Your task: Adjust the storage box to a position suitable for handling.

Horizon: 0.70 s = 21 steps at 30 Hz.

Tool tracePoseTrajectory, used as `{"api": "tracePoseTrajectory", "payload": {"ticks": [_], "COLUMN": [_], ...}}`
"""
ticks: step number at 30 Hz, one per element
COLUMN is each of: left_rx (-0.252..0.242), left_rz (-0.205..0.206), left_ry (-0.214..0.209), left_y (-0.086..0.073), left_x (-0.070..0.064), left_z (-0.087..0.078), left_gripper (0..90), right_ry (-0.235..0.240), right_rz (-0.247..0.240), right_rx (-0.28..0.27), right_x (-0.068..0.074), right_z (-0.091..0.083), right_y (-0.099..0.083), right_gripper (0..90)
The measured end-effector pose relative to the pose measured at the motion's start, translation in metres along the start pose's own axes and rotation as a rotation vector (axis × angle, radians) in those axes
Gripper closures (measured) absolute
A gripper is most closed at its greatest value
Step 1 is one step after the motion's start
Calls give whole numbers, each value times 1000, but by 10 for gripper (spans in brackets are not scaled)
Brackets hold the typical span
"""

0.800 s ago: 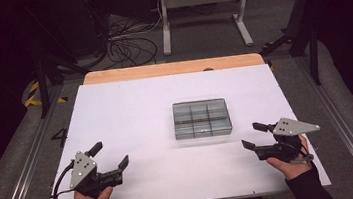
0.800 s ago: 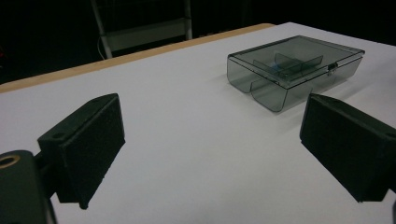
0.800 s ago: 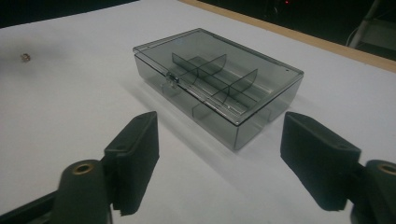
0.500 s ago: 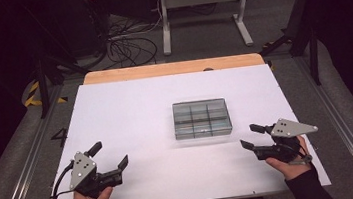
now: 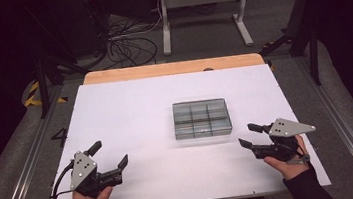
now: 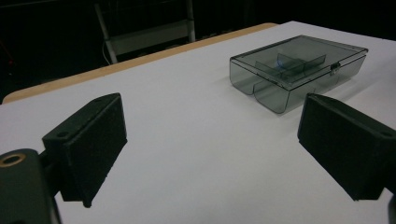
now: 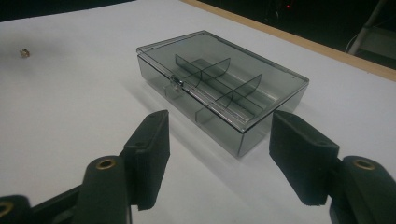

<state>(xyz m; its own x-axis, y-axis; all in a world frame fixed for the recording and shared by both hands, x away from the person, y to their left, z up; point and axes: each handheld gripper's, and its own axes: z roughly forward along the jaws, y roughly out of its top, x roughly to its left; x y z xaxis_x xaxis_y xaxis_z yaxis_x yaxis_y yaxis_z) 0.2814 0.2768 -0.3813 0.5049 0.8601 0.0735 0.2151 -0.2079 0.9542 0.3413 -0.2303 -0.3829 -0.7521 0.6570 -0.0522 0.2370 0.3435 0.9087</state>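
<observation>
High view: the clear compartment box lies mid-table, long axis crosswise, nearer your right gripper than your left gripper. Left gripper view: jaws spread, empty (box ahead-right). Right gripper view: jaws parted, its latch faces you.

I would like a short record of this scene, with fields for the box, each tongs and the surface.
box: clear grey plastic box with inner dividers, lid closed, small clasp at the front
surface: white table top
left tongs: jaws open, holding nothing, at the near left, apart from the box
right tongs: jaws open, holding nothing, near right, pointing toward the box without touching it
other: a tiny brass-coloured item lying apart on the table
</observation>
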Motion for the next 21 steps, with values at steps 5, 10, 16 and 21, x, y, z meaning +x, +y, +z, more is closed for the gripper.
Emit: {"api": "tracePoseTrajectory", "payload": {"ticks": [5,10,16,21], "left_rx": [1,2,2,1], "left_rz": [-10,0,-3,-12], "left_ry": [-9,-7,-6,-7], "left_y": [1,1,1,1], "left_x": [0,-1,0,1], "left_z": [1,1,1,1], "left_gripper": [101,103,103,103], "right_ry": [4,5,6,14], "right_rz": [0,9,6,8], "right_rx": [18,24,27,36], "right_x": [-1,-5,-7,-10], "right_z": [4,9,16,20], "right_y": [4,10,16,20], "right_gripper": [432,441,439,440]}}
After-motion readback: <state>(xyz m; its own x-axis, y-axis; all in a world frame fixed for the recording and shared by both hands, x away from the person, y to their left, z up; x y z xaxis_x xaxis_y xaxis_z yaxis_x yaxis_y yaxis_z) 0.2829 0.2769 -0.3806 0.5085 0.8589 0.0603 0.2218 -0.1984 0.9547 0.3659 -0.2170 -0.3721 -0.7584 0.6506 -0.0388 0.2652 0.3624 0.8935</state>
